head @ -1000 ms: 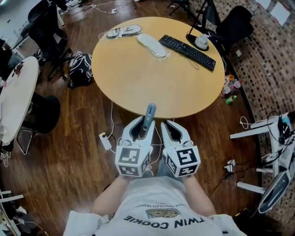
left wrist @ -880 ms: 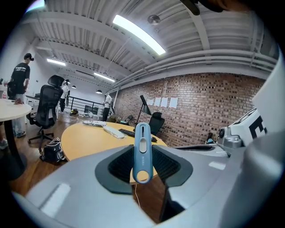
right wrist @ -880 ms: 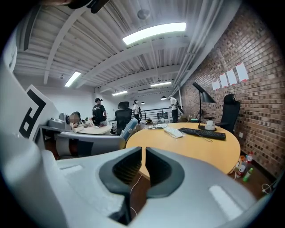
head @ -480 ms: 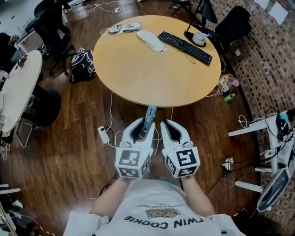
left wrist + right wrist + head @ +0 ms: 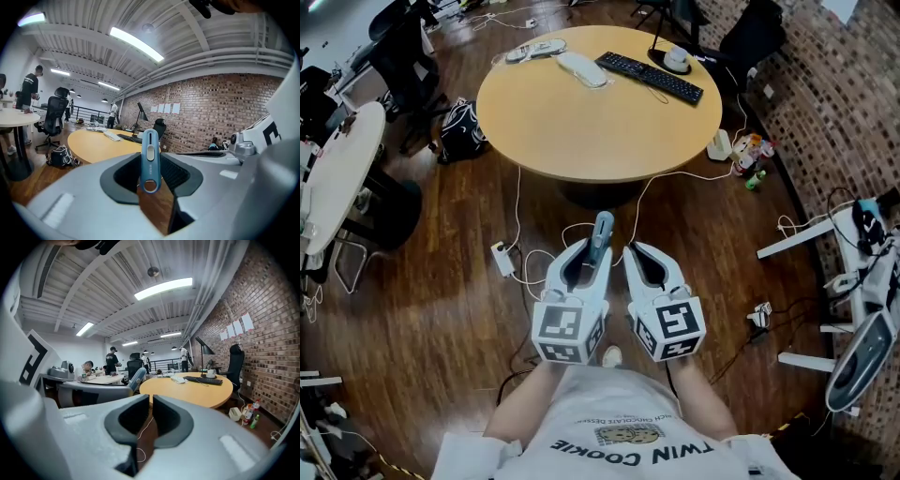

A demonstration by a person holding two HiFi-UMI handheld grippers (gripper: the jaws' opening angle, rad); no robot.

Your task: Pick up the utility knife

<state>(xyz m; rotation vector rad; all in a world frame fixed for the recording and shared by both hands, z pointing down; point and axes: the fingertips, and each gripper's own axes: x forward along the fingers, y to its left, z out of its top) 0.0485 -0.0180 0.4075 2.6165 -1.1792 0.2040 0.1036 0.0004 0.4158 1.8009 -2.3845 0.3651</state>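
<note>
Left tongs (image 5: 587, 247) grasp the blue utility knife (image 5: 601, 232), right tongs (image 5: 635, 251) clenched together, both over the wooden floor (image 5: 441, 309)

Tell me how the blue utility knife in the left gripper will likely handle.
The utility knife is probably stiff: it stands straight, unsupported, beyond the left hand-held gripper. Likely light, given its slim body. Its smooth casing may slip, since only one end is clamped.
</note>
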